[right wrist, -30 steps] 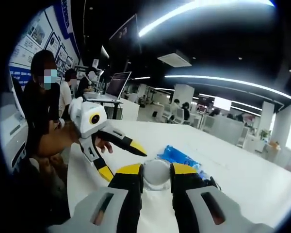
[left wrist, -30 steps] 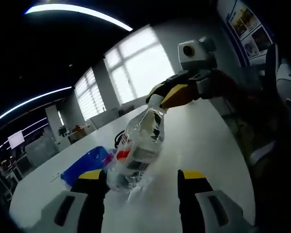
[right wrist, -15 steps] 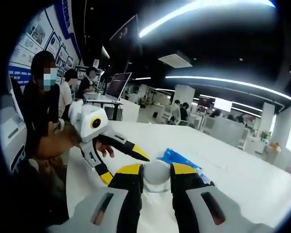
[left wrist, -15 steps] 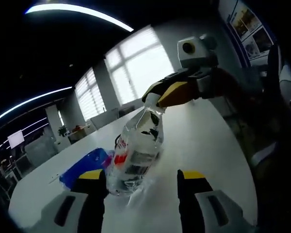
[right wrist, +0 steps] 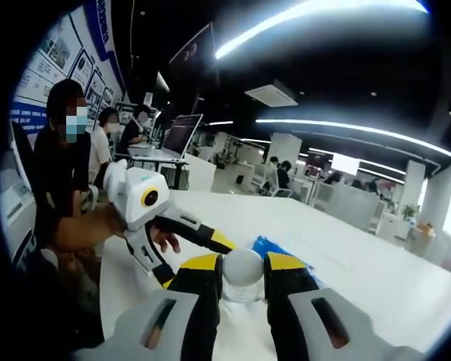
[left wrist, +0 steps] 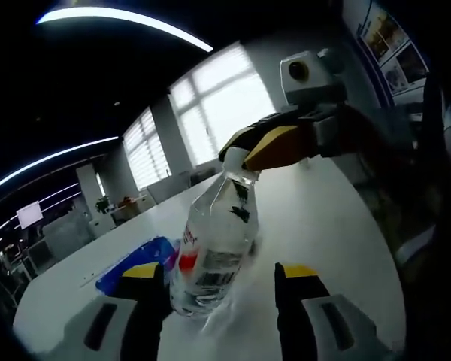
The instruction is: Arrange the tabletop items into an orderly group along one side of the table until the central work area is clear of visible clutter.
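Left gripper view, principal item: clear plastic water bottle [left wrist: 213, 252] with a red-and-white label, tilted, its base on the white table [left wrist: 323, 218] between this gripper's own two jaws.
Bottle cap: white cap [right wrist: 243, 267] pinched between the yellow-tipped jaws of the right gripper [right wrist: 243, 272], which close against its sides; in the left gripper view the right gripper [left wrist: 248, 149] reaches in from the right and sits at the bottle's top.
Reason for hold: judged a top grip for steering or standing the bottle, so it can be carried to the table's side; the tilt suggests it is not yet set upright.
Left gripper [left wrist: 218, 274]: jaws wide apart, one to each side of the bottle's lower half; the near jaw looks close to or against the bottle wall, contact cannot be told. Judged a steadying or guiding post, not a grasp.
Adjacent item: blue plastic packet [left wrist: 134, 257] lying flat just beyond the bottle, partly covered by it and by the jaw.
Surroundings: person seated [right wrist: 60, 162] at the table's edge; laptop [right wrist: 182, 131] on a farther desk.
Obscured: bottle body hidden below the cap in the right gripper view; label text unreadable; liquid level not discernible; packet's kind and full outline unclear.
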Available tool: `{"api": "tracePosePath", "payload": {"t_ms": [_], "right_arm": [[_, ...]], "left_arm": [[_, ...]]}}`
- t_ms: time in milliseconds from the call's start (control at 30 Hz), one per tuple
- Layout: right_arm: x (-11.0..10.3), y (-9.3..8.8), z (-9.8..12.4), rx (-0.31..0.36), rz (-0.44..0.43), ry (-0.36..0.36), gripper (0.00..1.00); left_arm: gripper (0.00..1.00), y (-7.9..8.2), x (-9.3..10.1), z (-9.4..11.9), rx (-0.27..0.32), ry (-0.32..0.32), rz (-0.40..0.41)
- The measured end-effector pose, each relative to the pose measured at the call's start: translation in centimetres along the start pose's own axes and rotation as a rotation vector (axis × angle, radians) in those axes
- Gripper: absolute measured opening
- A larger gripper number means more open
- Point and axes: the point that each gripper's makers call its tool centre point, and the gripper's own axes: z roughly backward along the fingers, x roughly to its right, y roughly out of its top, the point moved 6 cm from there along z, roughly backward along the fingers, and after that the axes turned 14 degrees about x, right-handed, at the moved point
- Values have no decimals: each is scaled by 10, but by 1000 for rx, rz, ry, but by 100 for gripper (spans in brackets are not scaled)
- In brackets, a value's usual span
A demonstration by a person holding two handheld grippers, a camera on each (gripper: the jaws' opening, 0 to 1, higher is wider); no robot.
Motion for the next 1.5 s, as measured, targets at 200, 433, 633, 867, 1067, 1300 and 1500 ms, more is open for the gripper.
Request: {"api": "tracePosePath", "payload": {"t_ms": [200,433,633,867,1067,1300,1500], "right_arm": [[-1,2,-5,6,4,4,19],[-4,7,-6,20,3,6,19],[-4,11,-8,25,8,4,18],[-4,16,-10,32,12,7,18],[-4,20,-11,35,14,10,18],[-1,24,-13,42,15,11,18],[5,25,-15,48,23,-5,9]], "left_arm": [[58,0,-1,-5,0,12,-7],[58,1,0,-7,6,9,-8],[58,2,3,-7,12,1,-10],[58,3,5,-7,16,-5,-4],[58,4,7,-8,19,-8,-2],[58,7,10,-10,29,-16,0],[58,7,14,-13,31,-28,1]]}}
